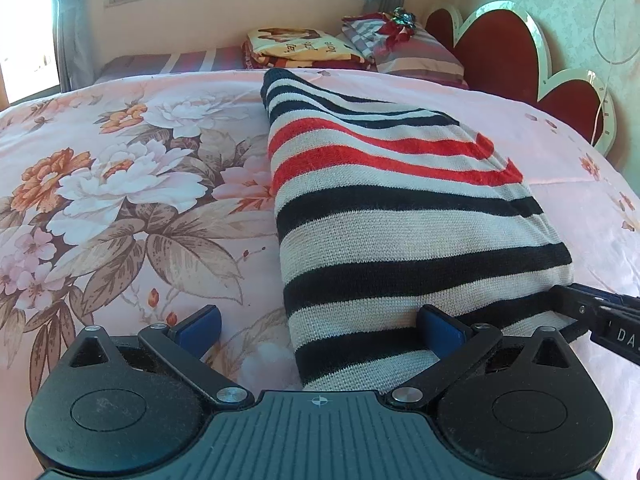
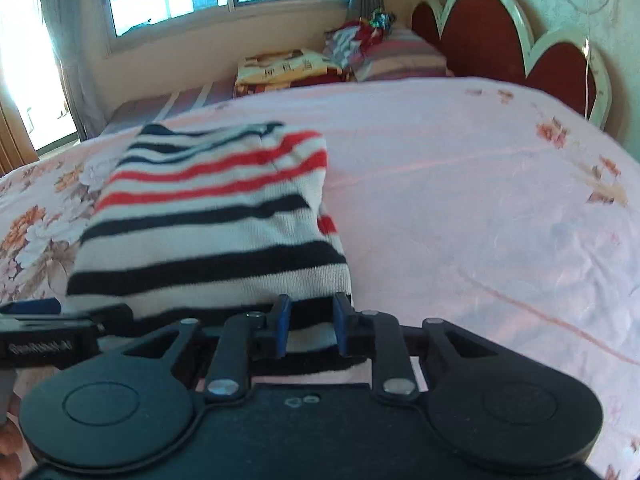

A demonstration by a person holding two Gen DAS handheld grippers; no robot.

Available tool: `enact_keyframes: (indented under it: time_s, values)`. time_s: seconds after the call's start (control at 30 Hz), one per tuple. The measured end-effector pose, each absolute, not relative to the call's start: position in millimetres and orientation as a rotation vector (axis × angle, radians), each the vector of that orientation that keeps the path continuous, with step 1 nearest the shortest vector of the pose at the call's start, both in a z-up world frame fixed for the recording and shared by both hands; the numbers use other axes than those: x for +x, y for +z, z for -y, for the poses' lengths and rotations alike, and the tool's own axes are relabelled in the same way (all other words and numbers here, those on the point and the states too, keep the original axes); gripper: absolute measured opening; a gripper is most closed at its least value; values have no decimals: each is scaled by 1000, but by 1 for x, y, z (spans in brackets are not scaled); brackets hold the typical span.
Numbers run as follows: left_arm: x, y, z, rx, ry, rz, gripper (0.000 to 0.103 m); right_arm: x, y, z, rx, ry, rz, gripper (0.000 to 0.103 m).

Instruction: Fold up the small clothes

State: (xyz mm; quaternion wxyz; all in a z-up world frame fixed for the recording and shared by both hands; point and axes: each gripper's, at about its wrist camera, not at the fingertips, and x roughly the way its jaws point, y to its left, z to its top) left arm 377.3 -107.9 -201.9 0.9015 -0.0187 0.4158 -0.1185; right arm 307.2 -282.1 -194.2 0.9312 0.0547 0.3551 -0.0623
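Here, folded striped sweater on floral bedspread, left tool spread wide, right tool pinching its hem.

You have a bed in front of you, covered by a pink quilt printed with large white and orange flowers and brown leaves toward its left side. On the quilt lies a folded knit sweater, striped in black, cream and red, its long edge running away from you. Beyond the quilt's far edge you see a striped sheet. On that far strip sit a folded yellow and red blanket, a striped pillow beside it, and a small heap of striped cloth on the pillow.
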Motion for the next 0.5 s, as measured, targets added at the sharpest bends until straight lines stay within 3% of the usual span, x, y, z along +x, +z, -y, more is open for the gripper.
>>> enact_keyframes:
  time_s: [0.23,0.5]
  values:
    - [381,-197,107,-75,-219,-905,103,302,-192,282,52,-57,-718,23]
    - [379,-174,116,-43,-181,-869,103,303,-159,292,77,5,-645,32]
